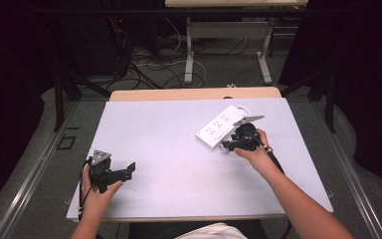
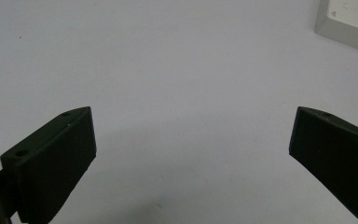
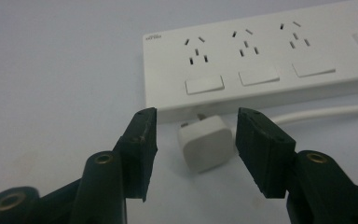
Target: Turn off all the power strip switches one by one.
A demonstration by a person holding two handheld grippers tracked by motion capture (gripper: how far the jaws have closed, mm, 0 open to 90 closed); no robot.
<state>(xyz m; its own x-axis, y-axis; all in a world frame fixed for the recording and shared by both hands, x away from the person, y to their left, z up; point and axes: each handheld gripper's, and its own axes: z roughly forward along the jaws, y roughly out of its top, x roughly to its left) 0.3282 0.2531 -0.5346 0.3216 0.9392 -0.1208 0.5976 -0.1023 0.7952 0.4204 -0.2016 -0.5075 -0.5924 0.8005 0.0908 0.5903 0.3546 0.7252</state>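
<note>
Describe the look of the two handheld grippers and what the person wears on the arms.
Both the left gripper and the right gripper are black, each topped by a grey three-cornered plate and trailing a dark cable. The jaws are blocky black wedges with brass-coloured rivets. The forearms are bare, no sleeves.

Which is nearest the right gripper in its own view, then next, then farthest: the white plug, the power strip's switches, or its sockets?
1. White plug, lying between the jaws of the right gripper.
2. Switches, along the near edge of the power strip.
3. Sockets, behind the switches.
</note>
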